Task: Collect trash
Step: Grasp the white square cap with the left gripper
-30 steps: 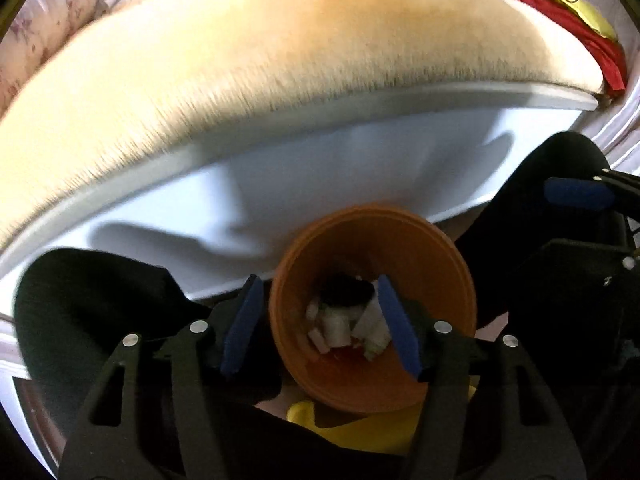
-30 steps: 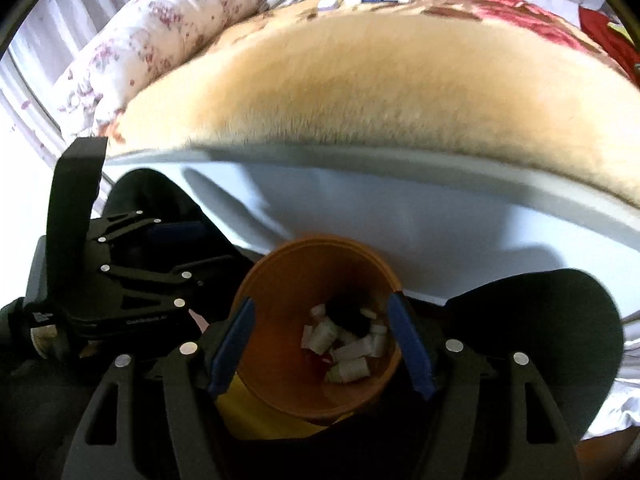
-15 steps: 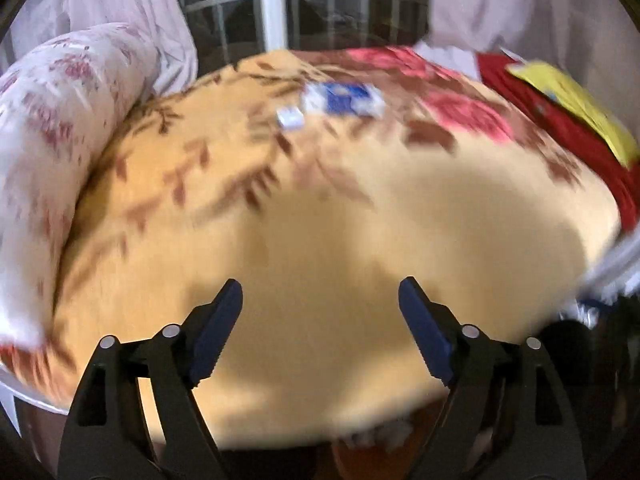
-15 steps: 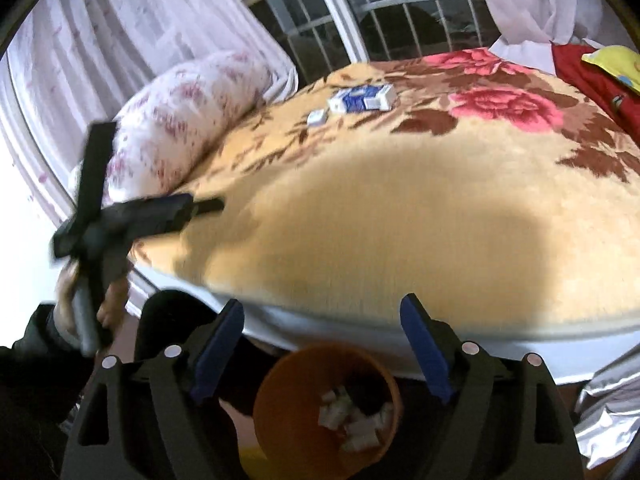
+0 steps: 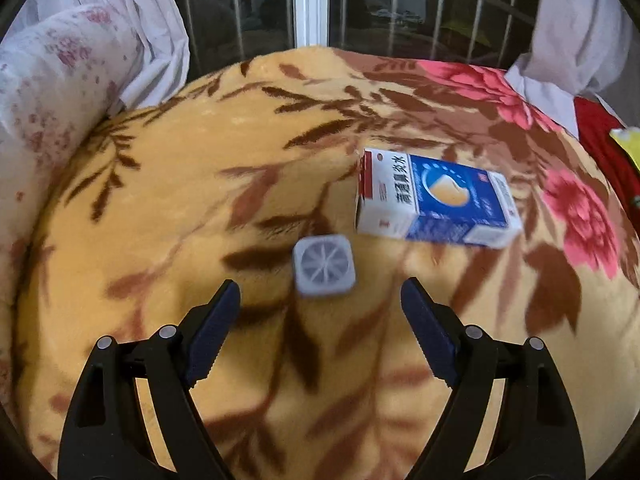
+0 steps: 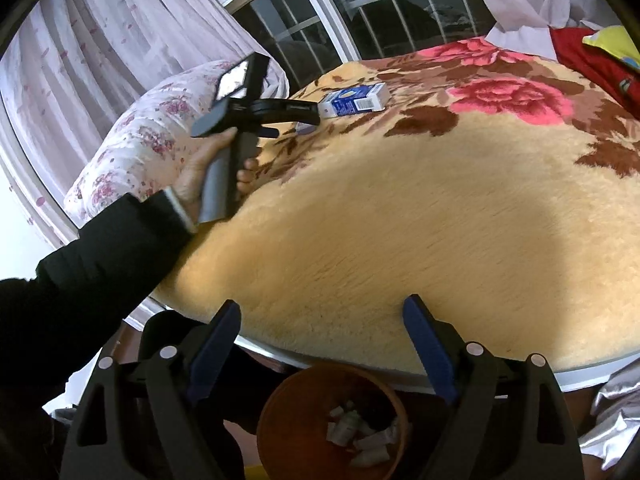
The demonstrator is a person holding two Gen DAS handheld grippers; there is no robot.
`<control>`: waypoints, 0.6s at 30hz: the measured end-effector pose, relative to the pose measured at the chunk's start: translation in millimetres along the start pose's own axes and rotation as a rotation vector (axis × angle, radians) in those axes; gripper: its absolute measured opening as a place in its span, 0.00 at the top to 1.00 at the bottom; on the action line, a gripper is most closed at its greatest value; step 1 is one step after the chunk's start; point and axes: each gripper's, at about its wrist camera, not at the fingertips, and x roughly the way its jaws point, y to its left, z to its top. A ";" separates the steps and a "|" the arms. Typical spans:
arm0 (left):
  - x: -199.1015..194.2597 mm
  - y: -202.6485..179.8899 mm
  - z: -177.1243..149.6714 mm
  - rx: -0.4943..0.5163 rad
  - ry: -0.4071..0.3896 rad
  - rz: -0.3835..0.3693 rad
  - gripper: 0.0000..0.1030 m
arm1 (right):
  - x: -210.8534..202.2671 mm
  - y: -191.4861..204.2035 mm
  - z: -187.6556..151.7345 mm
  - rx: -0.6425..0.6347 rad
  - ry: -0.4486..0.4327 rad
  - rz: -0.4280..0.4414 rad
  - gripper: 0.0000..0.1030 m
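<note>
Trash on the blanket, both grippers empty

Fingers spread wide on both sides — nothing sits between either pair. My left gripper [image 5: 320, 296] has just been opening its jaws, and it hangs tilted down over the floral blanket [image 5: 168, 208] with its 2 blue pads clear of the fabric. Just ahead of those pads, slightly left of the middle line, lies a small grey square cap [image 5: 324, 266] with a spoked pattern on its face. Beyond it and to the right, near but not touching, lies a blue and white carton [image 5: 436, 200] on its broad side, printed with Chinese characters, one end open toward the cap.

My right gripper [image 6: 322, 318] has also just been opening its jaws, and it holds nothing. It hangs over the near edge of the bed, and below that edge, between and under its fingers, stands the orange bin [image 6: 280, 408] with several small white tubes [image 6: 360, 436] heaped inside.

From the right wrist view I see my left hand [image 6: 208, 176] in a dark sleeve [image 6: 104, 256] gripping the handle of the other gripper — it reaches far across the blanket toward the carton and the cap. A flowered pillow [image 6: 132, 148] lies along the left edge of the bed, by the curtain [image 6: 100, 32] and the barred window [image 6: 376, 4].
</note>
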 end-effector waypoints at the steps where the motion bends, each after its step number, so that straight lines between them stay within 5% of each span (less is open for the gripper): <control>1: 4.9 -0.8 1.7 0.000 0.001 0.006 0.22 | -0.6 -1.1 0.8 0.000 -0.004 -0.004 0.20; 9: 19.3 6.2 5.8 -0.030 0.016 -0.032 0.69 | 0.9 -7.6 1.4 0.035 -0.013 0.020 0.18; 18: -36.0 13.2 -25.0 0.003 0.014 -0.076 0.69 | -6.4 1.4 27.6 -0.012 0.004 0.016 0.18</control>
